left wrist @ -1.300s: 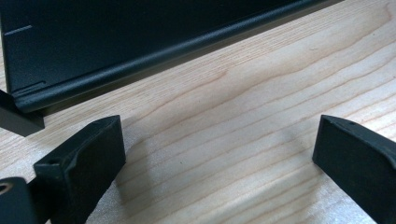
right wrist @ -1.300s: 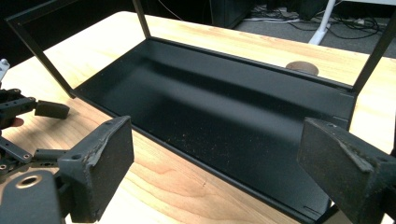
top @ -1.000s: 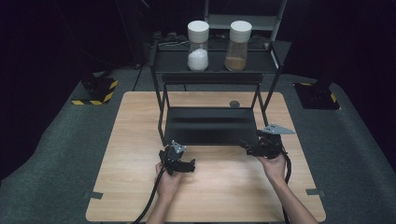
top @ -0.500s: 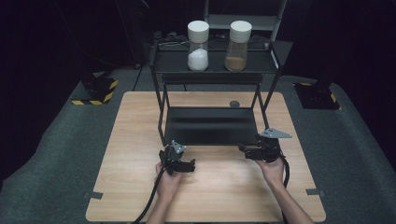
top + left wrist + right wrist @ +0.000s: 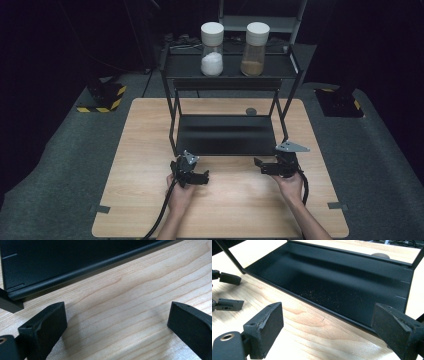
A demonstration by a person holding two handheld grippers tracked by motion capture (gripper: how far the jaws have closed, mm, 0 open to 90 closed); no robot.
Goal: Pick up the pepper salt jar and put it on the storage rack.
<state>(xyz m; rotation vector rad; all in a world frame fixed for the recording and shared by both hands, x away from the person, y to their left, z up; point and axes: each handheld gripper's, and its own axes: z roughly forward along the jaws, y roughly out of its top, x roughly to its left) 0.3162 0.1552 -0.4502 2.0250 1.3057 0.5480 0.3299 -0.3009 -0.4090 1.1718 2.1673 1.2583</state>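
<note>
Movement since the earlier frames is small: your right gripper [image 5: 261, 165] has slid a little toward the middle of the light wooden table [image 5: 140, 150] and now sits low just in front of the black metal two-tier shelf rack [image 5: 225, 135], while your left gripper [image 5: 202, 176] has stayed where it was, near the rack's front left leg. You hold both grippers with jaws spread wide and nothing between them; in the left gripper view bare wood grain shows between the jaws, with the front lip of the rack's lower tray [image 5: 75, 270] just beyond. In the right gripper view the lower tray [image 5: 332, 282] lies ahead of your jaws, holding only a dusting of fine brown specks, and your left gripper's jaws show at the far left edge. On the rack's top shelf [image 5: 185, 67] stand two clear jars with white lids, side by side but apart: the left clear jar [image 5: 212, 42] is partly filled with white powder, the right clear jar [image 5: 256, 42] partly with brown powder. A small dark round disc [image 5: 251, 111] lies on the table behind the rack.
</note>
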